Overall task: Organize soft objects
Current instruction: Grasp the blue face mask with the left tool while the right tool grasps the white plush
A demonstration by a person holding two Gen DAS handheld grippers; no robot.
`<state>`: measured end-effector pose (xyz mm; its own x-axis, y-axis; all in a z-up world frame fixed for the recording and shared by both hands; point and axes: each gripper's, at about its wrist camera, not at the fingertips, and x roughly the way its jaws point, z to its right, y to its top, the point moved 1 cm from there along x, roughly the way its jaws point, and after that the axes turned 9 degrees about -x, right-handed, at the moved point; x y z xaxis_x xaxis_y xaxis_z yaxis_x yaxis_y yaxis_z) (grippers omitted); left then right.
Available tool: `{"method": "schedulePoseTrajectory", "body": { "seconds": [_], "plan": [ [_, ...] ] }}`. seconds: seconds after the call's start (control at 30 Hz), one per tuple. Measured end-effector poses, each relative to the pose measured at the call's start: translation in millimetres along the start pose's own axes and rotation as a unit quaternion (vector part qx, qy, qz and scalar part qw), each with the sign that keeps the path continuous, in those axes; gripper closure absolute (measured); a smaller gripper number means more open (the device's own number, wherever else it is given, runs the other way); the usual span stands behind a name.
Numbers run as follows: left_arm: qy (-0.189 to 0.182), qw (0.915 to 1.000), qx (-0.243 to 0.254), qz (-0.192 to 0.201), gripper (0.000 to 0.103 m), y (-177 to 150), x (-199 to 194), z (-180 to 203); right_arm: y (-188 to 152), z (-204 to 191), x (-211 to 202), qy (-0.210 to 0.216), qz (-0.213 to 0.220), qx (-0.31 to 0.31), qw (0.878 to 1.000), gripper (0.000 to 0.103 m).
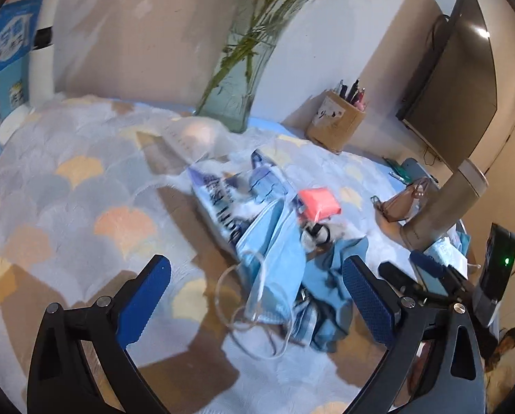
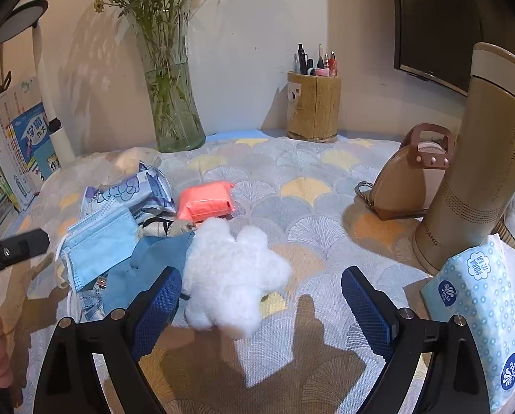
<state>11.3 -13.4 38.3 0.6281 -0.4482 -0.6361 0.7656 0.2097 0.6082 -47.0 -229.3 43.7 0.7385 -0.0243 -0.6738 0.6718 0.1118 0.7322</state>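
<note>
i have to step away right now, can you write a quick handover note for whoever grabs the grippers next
Left gripper: jaws open, empty, hovering over the blue face masks.
Right gripper: jaws open, empty; the white plush toy lies on the cloth between them, not gripped.
Pile on the left of the table: masks, blue cloth, printed packet, orange tissue pack.
Blue tissue pack stands apart by the beige bottle.
Done: nothing looks sorted yet.
Left: gather and order all the soft items.
</note>
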Motion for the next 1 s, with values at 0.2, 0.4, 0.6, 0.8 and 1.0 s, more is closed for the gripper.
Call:
{"method": "schedulePoseTrajectory", "body": {
  "seconds": [0.2,0.4,0.6,0.8,1.0],
  "plan": [
    [-0.037,0.9967,-0.017,-0.07,0.058,0.2,44.7,-7.8,-0.5,0.3,2.3,0.004,-0.004,-0.003,1.0,0.01],
    [-0.037,0.9983,-0.009,-0.043,0.092,-10.4,23.1,-8.5,-0.2,0.1,3.2,0.008,-0.005,-0.003,1.0,0.01],
    [-0.041,0.9988,-0.001,-0.026,0.092,-17.4,-13.6,-18.8,-0.4,4.2,3.8,0.013,-0.006,0.01,1.0,0.01],
    [-0.05,0.9979,-0.041,0.0,0.092,-13.4,-20.0,-51.9,-0.5,12.7,3.9,0.027,-0.006,0.034,0.999,0.01],
    [-0.071,0.9943,-0.08,-0.001,0.028,-9.0,-18.0,-54.9,4.1,19.4,28.4,0.088,-0.057,0.056,0.993,0.011]
  ]
}}
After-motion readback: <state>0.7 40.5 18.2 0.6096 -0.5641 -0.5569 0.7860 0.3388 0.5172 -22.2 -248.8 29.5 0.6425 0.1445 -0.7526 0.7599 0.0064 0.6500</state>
